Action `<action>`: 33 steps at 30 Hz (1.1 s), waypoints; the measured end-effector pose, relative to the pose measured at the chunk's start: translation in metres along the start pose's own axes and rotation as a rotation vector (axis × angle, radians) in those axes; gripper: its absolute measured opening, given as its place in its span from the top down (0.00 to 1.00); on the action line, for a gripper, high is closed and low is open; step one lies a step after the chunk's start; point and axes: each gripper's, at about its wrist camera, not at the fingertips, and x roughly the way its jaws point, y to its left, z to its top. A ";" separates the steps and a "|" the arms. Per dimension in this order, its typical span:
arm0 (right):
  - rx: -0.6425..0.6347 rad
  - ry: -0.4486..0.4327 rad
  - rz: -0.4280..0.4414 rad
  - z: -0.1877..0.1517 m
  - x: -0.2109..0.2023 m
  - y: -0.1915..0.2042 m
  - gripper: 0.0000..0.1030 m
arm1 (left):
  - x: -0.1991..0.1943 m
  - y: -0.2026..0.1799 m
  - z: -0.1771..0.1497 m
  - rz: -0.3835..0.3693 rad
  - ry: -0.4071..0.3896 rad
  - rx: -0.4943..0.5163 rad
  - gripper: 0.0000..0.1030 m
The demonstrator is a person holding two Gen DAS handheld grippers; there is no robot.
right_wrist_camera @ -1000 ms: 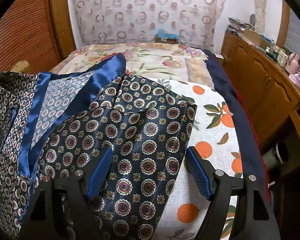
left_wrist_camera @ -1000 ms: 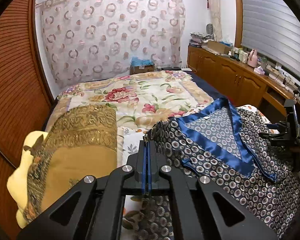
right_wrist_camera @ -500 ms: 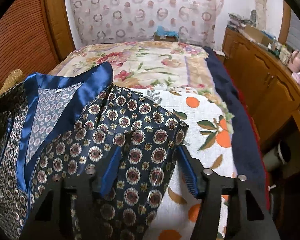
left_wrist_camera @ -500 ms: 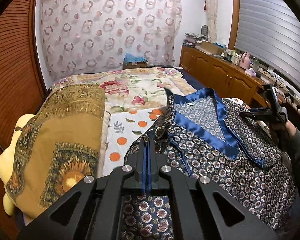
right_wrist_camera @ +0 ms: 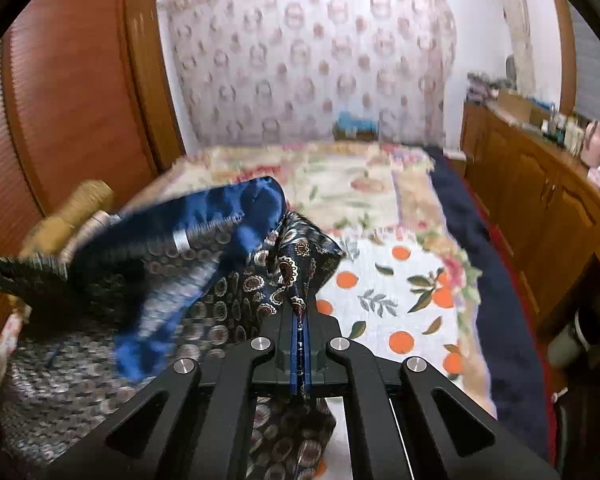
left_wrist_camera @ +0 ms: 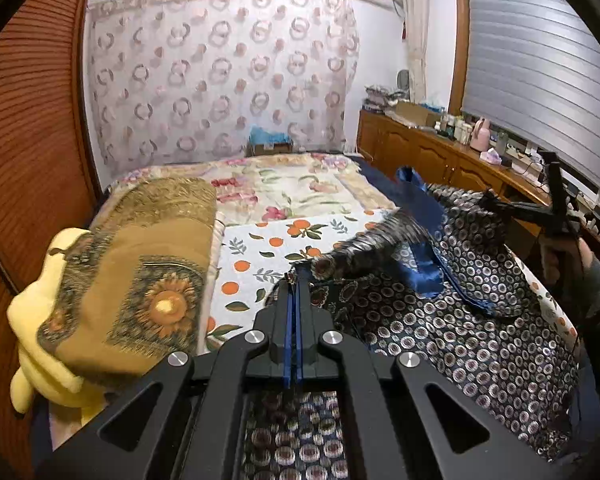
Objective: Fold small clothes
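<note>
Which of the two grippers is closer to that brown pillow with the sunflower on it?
Left. The left gripper, shut on the patterned garment, is right beside the brown pillow. The right gripper grips the garment's other side, across the garment from the pillow.

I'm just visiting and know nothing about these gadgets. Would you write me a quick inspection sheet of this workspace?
Surface: bed covered by an orange-print sheet, floral quilt beyond.
Job's things: dark patterned garment with blue satin trim, partly lifted off the bed.
Clutter: tan sunflower-print pillow over a yellow cushion at the left edge.
Grippers: left gripper shut on the garment's edge; right gripper shut on another edge.
Cables: nothing clearly seen.
Surroundings: patterned curtain, wooden cabinets topped with bottles, window blind, wooden panel on the left.
</note>
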 end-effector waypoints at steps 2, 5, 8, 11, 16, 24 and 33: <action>-0.009 -0.045 0.006 -0.003 -0.028 0.008 0.99 | -0.017 -0.001 -0.005 0.009 -0.023 -0.001 0.98; -0.021 -0.091 0.023 -0.015 -0.066 0.018 0.99 | -0.041 0.001 -0.014 0.021 -0.052 -0.015 0.98; -0.043 -0.128 0.040 -0.036 -0.106 0.031 0.99 | -0.064 0.005 -0.028 0.037 -0.074 -0.034 0.98; -0.051 -0.140 0.048 -0.061 -0.138 0.035 0.99 | -0.084 0.012 -0.043 0.048 -0.081 -0.063 0.98; -0.052 -0.153 0.060 -0.100 -0.184 0.035 0.99 | -0.109 0.025 -0.068 0.074 -0.088 -0.104 0.98; -0.065 -0.073 0.055 -0.136 -0.226 0.034 0.99 | -0.116 0.042 -0.102 0.082 -0.038 -0.146 0.98; -0.091 0.057 0.022 -0.142 -0.198 0.033 0.99 | -0.101 0.059 -0.132 0.111 0.035 -0.192 0.98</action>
